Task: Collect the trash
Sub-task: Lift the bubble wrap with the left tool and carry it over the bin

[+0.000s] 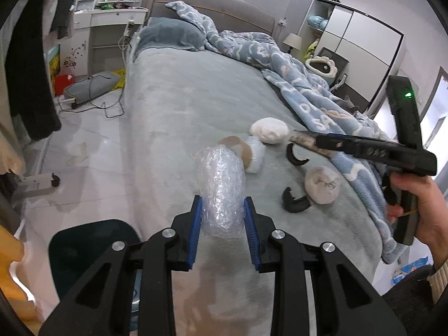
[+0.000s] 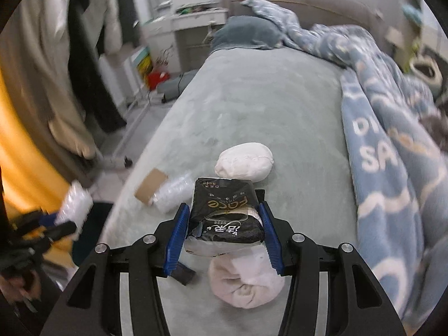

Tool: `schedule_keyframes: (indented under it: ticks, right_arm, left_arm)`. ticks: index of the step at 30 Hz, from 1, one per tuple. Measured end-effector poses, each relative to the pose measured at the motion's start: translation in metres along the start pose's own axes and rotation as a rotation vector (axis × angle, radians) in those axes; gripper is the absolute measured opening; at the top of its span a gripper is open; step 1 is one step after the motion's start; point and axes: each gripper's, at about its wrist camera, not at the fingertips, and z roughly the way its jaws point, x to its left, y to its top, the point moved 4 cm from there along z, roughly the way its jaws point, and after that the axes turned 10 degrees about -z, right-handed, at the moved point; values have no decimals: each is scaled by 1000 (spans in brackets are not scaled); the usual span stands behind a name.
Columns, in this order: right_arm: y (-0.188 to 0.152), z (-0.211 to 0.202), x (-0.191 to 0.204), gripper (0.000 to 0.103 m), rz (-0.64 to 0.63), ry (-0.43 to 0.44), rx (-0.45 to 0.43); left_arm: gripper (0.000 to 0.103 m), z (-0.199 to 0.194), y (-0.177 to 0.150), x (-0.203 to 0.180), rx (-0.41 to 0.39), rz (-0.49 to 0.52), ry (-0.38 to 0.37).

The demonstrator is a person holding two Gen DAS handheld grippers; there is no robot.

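A home bedroom is shown: a bed (image 1: 196, 98) with padded headboard (image 1: 212, 2), rumpled blue blanket (image 1: 294, 64), wardrobe (image 1: 361, 42) and dressing table (image 1: 112, 16) are seen.

Black gripper (image 1: 222, 218) arms — blue ribbed fingers (image 1: 195, 231) (silver screws).
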Motion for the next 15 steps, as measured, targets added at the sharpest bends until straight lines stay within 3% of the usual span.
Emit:
schedule_keyframes:
  ticks: [8,15]
  right_arm:
    - [-6,-14,2,51,221,75,-63]
    - [-10,-23,17,51,368,153,-139]
  left_arm:
    - [32,-12,-5,24,-23,20,87]
    - [32,-12,-20,51,14,33,161]
